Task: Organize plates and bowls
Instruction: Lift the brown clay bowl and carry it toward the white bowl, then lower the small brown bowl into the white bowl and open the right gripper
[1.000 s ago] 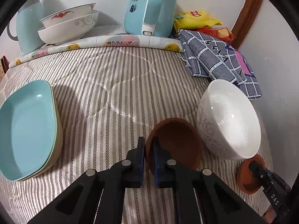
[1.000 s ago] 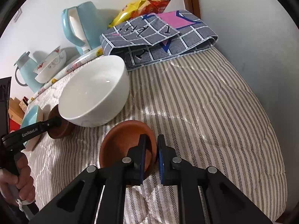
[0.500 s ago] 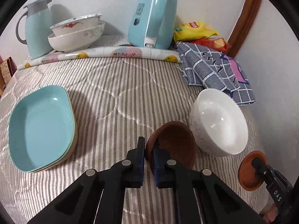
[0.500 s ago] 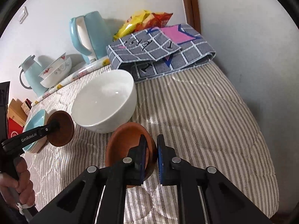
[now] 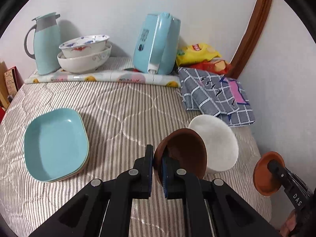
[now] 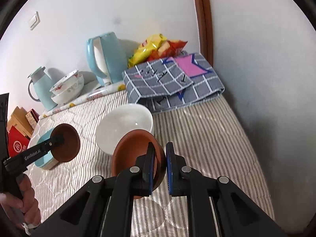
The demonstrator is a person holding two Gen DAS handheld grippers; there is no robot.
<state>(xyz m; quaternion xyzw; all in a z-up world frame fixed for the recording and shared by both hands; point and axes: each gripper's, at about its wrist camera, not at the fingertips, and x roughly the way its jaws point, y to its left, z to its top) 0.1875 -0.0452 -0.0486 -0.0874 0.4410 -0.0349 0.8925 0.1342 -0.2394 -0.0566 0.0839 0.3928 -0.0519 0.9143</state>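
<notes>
Your left gripper (image 5: 157, 165) pinches the rim of a dark brown bowl (image 5: 185, 152), held above the striped bedding (image 5: 118, 108) beside the white bowl (image 5: 219, 142). Your right gripper (image 6: 159, 167) clamps an orange-brown bowl (image 6: 132, 152) by its rim, also lifted, near the white bowl. The stacked teal plates (image 5: 55, 144) sit left.

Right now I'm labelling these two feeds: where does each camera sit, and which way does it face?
Left wrist: behind the left gripper, angled down over the striped cover; its fingers pinch a brown bowl.
Right wrist: behind the right gripper, angled down and clamping another brown bowl; a hand shows at the edge.
Shared: white bowl, blue kettle.
</notes>
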